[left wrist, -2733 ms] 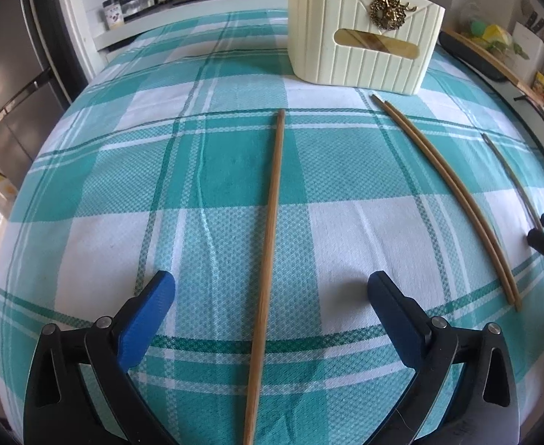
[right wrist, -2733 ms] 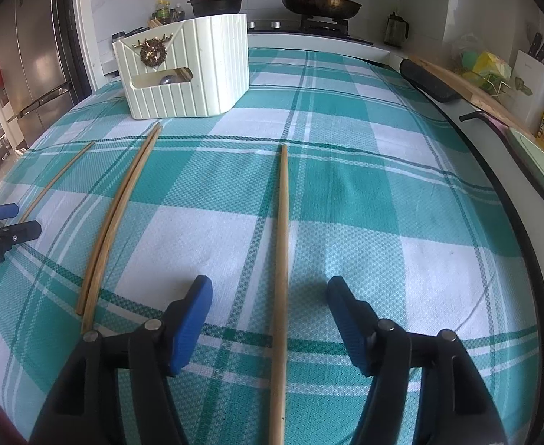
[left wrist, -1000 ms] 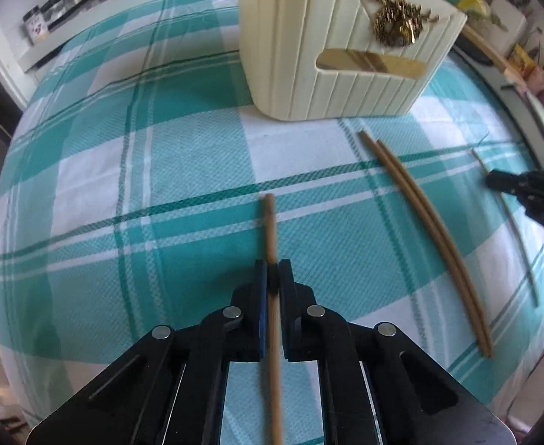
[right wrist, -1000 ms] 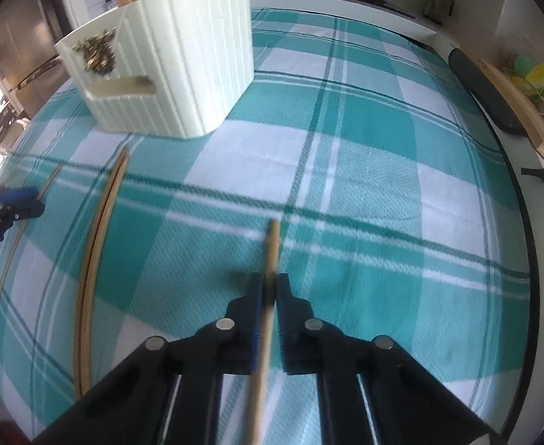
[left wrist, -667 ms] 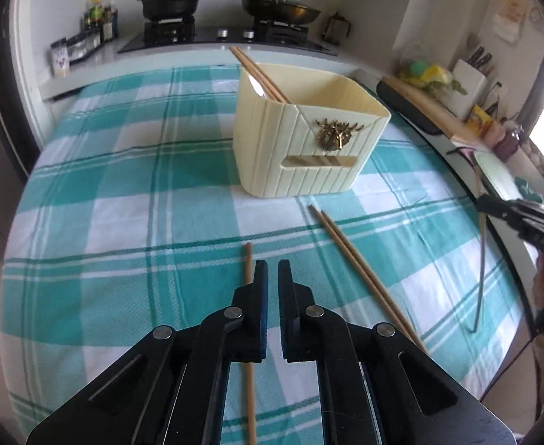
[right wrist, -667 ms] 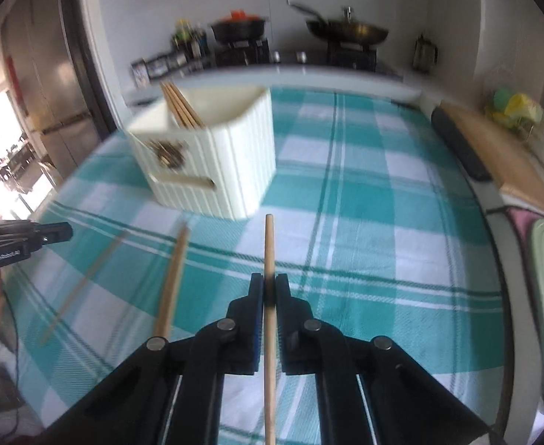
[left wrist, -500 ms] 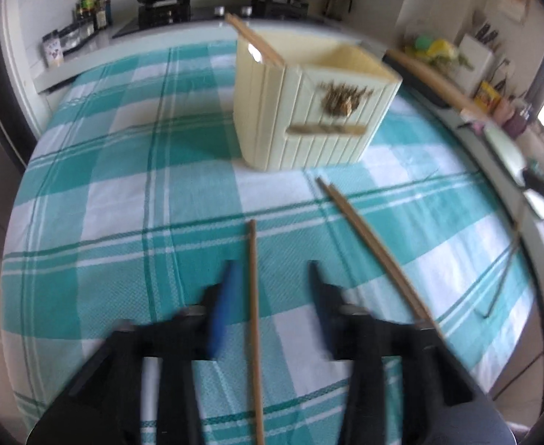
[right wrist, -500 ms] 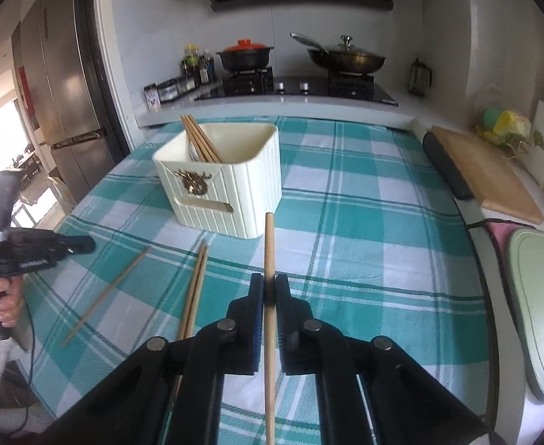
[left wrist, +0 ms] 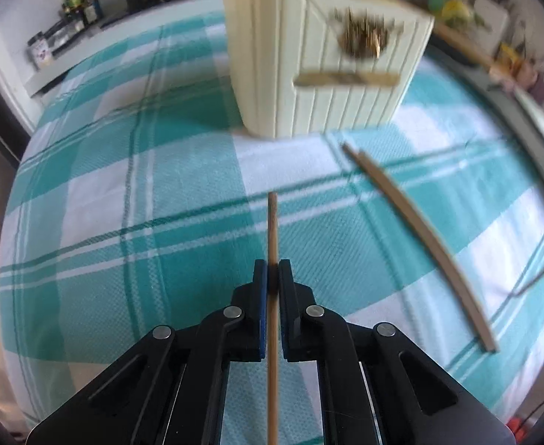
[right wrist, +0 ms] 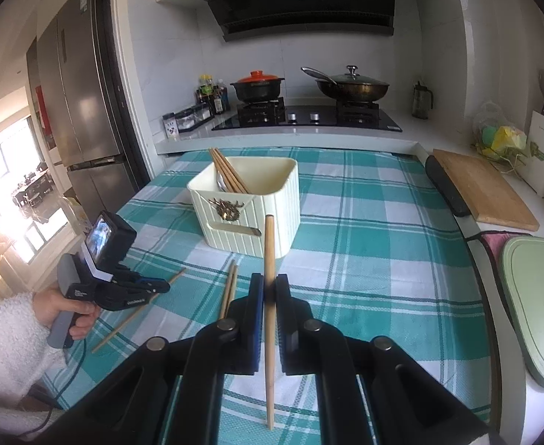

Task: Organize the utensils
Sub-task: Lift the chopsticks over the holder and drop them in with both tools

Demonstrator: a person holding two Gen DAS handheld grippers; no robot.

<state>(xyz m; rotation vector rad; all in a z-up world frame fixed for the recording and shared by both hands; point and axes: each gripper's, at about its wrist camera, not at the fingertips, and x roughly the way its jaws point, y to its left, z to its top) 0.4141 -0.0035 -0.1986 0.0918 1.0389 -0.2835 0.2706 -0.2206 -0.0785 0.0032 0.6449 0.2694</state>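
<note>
Re-closed after a brief opening – left gripper (left wrist: 270,278) clamped on a slim wooden chopstick (left wrist: 272,230) low over the teal checked tablecloth (left wrist: 131,222); right gripper (right wrist: 268,289) pinching another chopstick (right wrist: 269,259), lifted toward the cream ribbed plastic holder (right wrist: 249,200) – both ready for dropping in.

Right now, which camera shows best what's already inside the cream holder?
The right wrist view: it looks down into the holder and shows chopsticks leaning in its back corner. The left wrist view is blurred and sees only the holder's outer walls, with one stick tip poking above the rim.
</note>
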